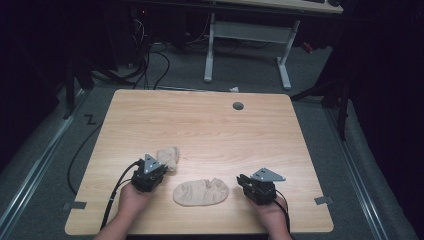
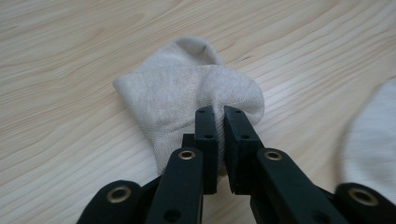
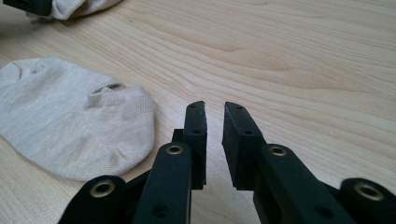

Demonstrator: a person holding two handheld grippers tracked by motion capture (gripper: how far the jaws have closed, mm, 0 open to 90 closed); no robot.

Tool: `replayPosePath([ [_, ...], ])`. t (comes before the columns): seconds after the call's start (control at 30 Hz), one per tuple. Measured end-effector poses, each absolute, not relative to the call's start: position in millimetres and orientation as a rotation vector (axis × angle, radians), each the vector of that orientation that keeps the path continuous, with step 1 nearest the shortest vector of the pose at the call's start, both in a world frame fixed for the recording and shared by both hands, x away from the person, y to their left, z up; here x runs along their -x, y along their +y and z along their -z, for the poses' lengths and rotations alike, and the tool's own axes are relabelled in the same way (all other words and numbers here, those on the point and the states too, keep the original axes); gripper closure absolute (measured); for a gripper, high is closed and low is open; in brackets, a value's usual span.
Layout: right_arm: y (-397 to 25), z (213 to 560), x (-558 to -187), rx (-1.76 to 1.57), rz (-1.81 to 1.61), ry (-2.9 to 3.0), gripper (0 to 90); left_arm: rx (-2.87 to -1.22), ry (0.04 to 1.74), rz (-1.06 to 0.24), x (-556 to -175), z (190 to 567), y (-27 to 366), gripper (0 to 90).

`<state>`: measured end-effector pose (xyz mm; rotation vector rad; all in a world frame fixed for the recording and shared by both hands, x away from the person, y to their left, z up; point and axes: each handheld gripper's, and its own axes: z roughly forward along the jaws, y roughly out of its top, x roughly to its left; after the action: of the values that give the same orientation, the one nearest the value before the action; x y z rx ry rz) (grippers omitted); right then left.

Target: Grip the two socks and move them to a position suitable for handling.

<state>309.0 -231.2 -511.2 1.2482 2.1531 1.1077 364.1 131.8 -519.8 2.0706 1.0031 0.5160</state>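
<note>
Bunched sock (image 2: pixel 187 88): we find it at lower left of the high view, pinched at its edge by the left gripper (image 2: pixel 219 116).
Flat sock (image 1: pixel 201 192): lower centre of the high view, long axis left to right, cuff opening toward the right.
Right gripper (image 3: pixel 214 112): narrow gap, holding nothing, just beside the flat sock.
Handling: we judge both soft, light, limp; best taken at the cuff.
Table (image 1: pixel 210 125): bare wood.

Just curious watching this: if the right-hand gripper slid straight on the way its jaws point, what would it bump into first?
Probably nothing: ahead of the right gripper lies bare table. The flat sock sits off to its side.
</note>
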Motion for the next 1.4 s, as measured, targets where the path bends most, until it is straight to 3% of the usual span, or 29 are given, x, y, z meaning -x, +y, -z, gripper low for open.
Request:
replayPosePath([
  [0.27,-236,508,-307,-1.249,-1.101,2.134,79.6,-2.039,0.858,-0.412,-350,508,90,84.2],
  [0.53,-238,510,-310,-1.260,-1.100,2.132,79.6,-2.004,0.834,-0.384,-347,502,83,84.0],
  [0.87,-234,512,-310,-1.258,-1.085,2.147,79.7,-1.936,0.865,-0.373,-350,497,93,83.5],
  [1.1,-234,513,-311,-1.263,-1.074,2.151,79.7,-1.873,0.978,-0.338,-362,505,110,81.7],
  [1.4,-233,512,-309,-1.248,-1.074,2.149,79.5,-1.846,1.117,-0.400,-373,511,139,71.5],
])
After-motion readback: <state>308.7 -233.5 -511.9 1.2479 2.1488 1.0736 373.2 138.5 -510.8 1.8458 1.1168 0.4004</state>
